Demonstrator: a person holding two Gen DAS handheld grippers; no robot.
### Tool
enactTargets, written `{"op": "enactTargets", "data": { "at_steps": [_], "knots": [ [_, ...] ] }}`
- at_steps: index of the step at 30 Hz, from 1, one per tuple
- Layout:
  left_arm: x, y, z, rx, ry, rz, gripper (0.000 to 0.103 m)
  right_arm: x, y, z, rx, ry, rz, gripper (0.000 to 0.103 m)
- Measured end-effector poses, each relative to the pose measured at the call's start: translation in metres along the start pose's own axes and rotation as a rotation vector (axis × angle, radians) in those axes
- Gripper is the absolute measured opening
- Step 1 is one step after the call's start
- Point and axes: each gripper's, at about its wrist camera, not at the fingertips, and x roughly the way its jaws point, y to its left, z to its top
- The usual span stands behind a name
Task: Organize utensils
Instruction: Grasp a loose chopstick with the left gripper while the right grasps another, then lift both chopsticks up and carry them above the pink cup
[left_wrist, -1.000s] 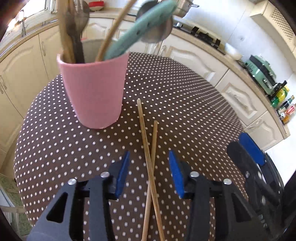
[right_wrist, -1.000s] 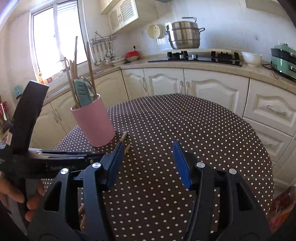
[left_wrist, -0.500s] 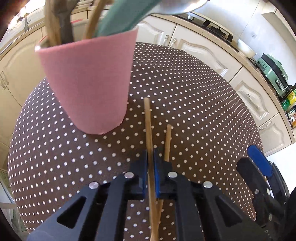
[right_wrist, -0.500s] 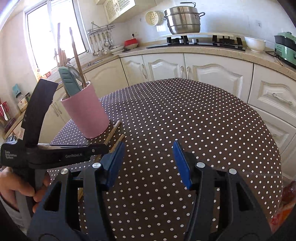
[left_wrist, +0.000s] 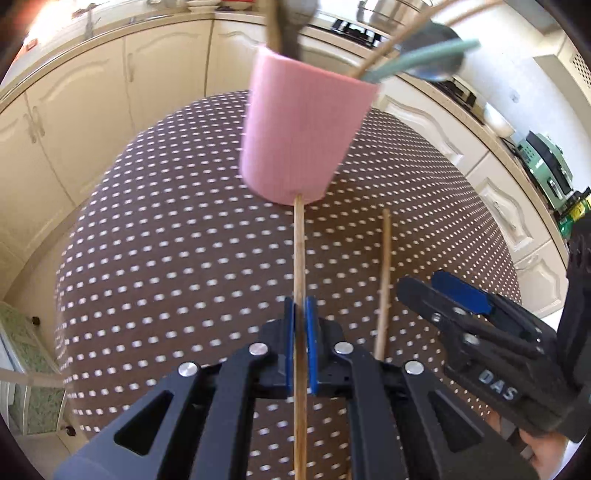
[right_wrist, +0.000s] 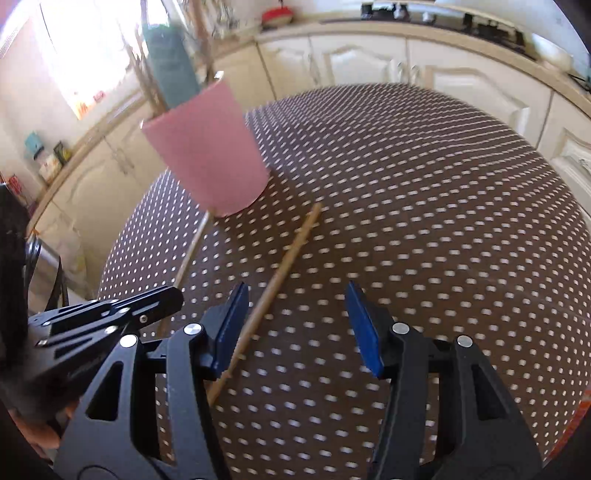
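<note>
A pink cup (left_wrist: 303, 133) with a teal spatula (left_wrist: 413, 61), a metal spoon and wooden sticks stands on the dotted brown table (left_wrist: 166, 236). My left gripper (left_wrist: 300, 314) is shut on a wooden chopstick (left_wrist: 299, 251) whose far tip reaches the cup's base. A second chopstick (left_wrist: 384, 273) lies on the cloth to its right. In the right wrist view my right gripper (right_wrist: 295, 306) is open over that second chopstick (right_wrist: 284, 273), which runs just inside its left finger (right_wrist: 229, 325). The cup (right_wrist: 210, 155) stands beyond, and the left gripper (right_wrist: 173, 295) is beside it.
Cream kitchen cabinets (left_wrist: 110, 96) and a counter curve round the far side of the round table. A green appliance (left_wrist: 546, 166) sits on the counter at the right. A bright window (right_wrist: 85, 55) is at the left. The table edge (right_wrist: 569, 229) falls away on the right.
My left gripper has shut on one chopstick and drawn it away from the other. My right gripper has tipped down and come in over the second chopstick.
</note>
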Motion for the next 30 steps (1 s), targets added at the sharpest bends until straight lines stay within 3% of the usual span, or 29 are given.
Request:
{"op": "enactTargets", "data": {
  "at_steps": [1,4,8,15,24,30],
  "knots": [
    [-0.001,0.004,0.0,-0.005,0.002,-0.007,0.006,0.004,0.006,0.002,-0.016,0.022,-0.015,0.053],
    [-0.007,0.014,-0.001,-0.018,-0.003,-0.021,0.006,0.018,0.018,0.009,-0.05,0.093,-0.037,0.035],
    [-0.014,0.025,0.002,-0.031,-0.019,-0.04,0.006,0.024,0.021,0.017,-0.064,0.111,-0.077,0.015],
    [-0.025,0.026,0.007,-0.025,-0.049,-0.061,0.006,0.019,0.002,0.023,-0.02,0.104,-0.017,0.006],
    [-0.045,0.027,-0.005,-0.05,-0.134,-0.088,0.006,-0.035,-0.021,-0.002,0.035,-0.082,0.098,0.006],
    [-0.086,0.02,-0.014,-0.019,-0.304,-0.132,0.006,-0.098,-0.018,-0.008,-0.008,-0.312,0.179,0.006]
  ]
}}
